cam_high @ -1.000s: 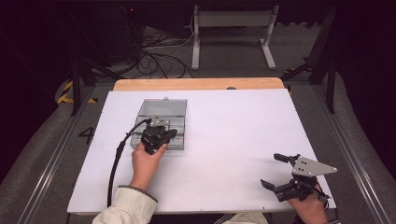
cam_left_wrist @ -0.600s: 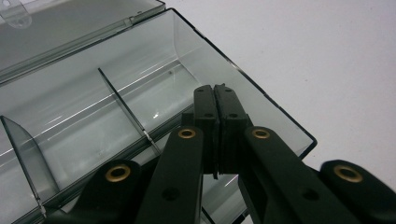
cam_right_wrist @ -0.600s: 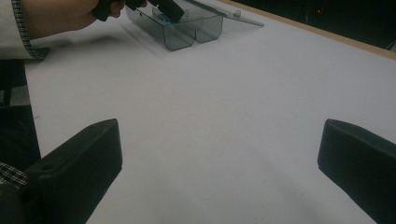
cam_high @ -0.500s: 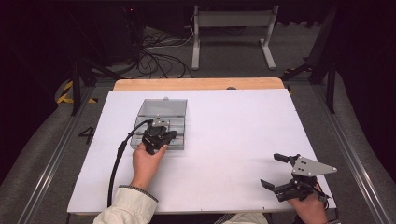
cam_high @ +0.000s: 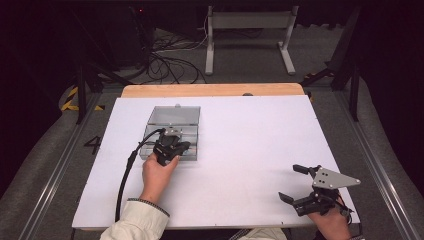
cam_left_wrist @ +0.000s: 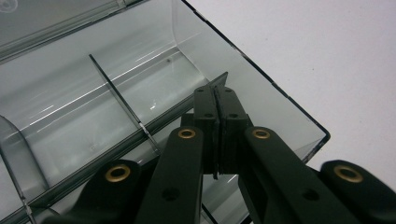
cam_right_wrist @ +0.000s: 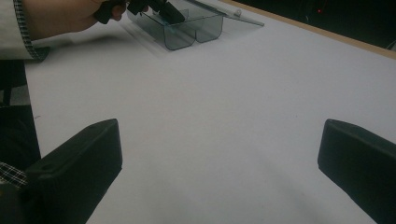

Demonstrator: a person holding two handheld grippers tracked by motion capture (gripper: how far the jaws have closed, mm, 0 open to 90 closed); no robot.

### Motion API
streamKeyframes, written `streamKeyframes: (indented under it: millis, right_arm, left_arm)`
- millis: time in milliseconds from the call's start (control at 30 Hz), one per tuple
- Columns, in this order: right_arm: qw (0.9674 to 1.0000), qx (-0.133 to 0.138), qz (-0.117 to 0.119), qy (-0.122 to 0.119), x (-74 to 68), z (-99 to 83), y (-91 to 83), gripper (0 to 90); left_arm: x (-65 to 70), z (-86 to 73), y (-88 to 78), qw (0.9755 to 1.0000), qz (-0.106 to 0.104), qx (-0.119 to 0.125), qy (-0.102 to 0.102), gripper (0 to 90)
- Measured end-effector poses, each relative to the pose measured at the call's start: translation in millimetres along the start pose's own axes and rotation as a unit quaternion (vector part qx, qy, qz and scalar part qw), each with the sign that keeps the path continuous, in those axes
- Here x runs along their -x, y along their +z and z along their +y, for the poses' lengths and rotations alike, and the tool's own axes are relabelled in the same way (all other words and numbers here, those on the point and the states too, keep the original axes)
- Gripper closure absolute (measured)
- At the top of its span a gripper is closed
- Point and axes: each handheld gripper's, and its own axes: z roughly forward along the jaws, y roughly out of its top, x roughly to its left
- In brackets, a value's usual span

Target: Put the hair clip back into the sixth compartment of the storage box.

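Clear plastic box sits on white table, left of centre, lid open. Left gripper reaches into its near right compartment — jaws pinched on a thin divider wall. Right gripper well apart at near right corner — jaws spread, holding nothing.

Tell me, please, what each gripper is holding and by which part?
The left gripper is shut on a thin divider wall of the clear plastic box. The right gripper is open over the table and holds nothing.
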Motion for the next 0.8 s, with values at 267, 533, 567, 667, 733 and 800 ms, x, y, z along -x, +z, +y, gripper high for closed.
streamKeyframes:
  millis: [267, 533, 567, 667, 733, 800]
  right_arm:
    - [1.0000, 0.000, 0.000, 0.000, 0.0, 0.0, 0.0, 0.7]
    - [1.0000, 0.000, 0.001, 0.000, 0.0, -0.1, 0.2, 0.7]
    - [1.0000, 0.000, 0.001, 0.001, 0.1, -0.1, 0.2, 0.7]
    - [1.0000, 0.000, 0.000, -0.001, 0.1, -0.2, -0.2, 0.7]
    - [1.0000, 0.000, 0.001, 0.000, 0.2, -0.3, -0.3, 0.7]
    - [1.0000, 0.001, 0.001, 0.000, 0.3, -0.3, -0.1, 0.7]
  left_arm:
    - [-0.7, -0.2, -0.2, 1.0000, 0.001, -0.001, -0.002, 88.4]
    - [-0.2, 1.1, -5.3, 0.9999, 0.007, 0.010, -0.003, 78.8]
    - [-0.1, 1.7, -7.2, 0.9998, 0.013, 0.013, 0.003, 78.4]
    - [2.0, 2.5, -11.5, 0.9997, 0.013, 0.022, 0.000, 75.6]
    - [3.3, 3.2, -15.6, 0.9995, 0.011, 0.028, 0.001, 73.7]
    - [4.6, 4.2, -21.0, 0.9993, 0.012, 0.036, 0.006, 70.8]
